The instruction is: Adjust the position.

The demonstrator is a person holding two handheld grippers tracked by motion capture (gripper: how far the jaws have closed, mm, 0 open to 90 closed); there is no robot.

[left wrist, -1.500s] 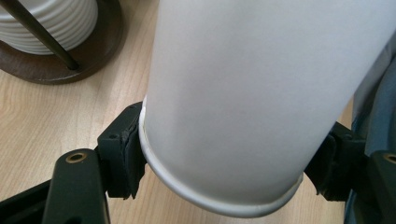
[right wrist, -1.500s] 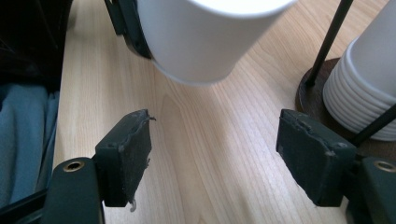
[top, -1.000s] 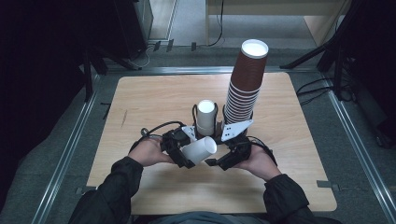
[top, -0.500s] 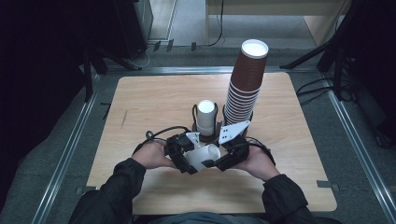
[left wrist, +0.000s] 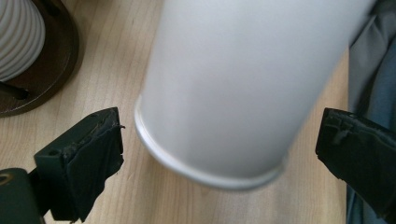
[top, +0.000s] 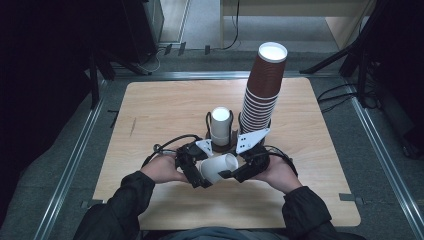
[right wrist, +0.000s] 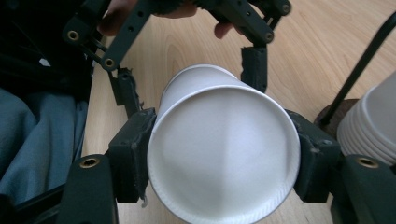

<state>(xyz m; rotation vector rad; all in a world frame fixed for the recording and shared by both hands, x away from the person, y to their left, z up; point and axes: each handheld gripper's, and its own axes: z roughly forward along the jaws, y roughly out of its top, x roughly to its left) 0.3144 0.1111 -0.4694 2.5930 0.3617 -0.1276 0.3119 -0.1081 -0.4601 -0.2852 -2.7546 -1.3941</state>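
One white paper cup (top: 218,167), light and easily crushed, best pinched low by its stiff base, lying sideways above the wooden table (top: 165,105), clamped by right gripper (right wrist: 223,156), left gripper (left wrist: 219,144) just opened, released.

Lab recording rig: wooden table (top: 165,110) inside metal floor rails (top: 70,165), dark stands (top: 345,55) and cables (top: 345,92) around its edges.

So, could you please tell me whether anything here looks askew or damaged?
The tall brown cup stack leans to the right. The pads on the left gripper's fingers look frayed. The white cup lies sideways in the right gripper, undented.
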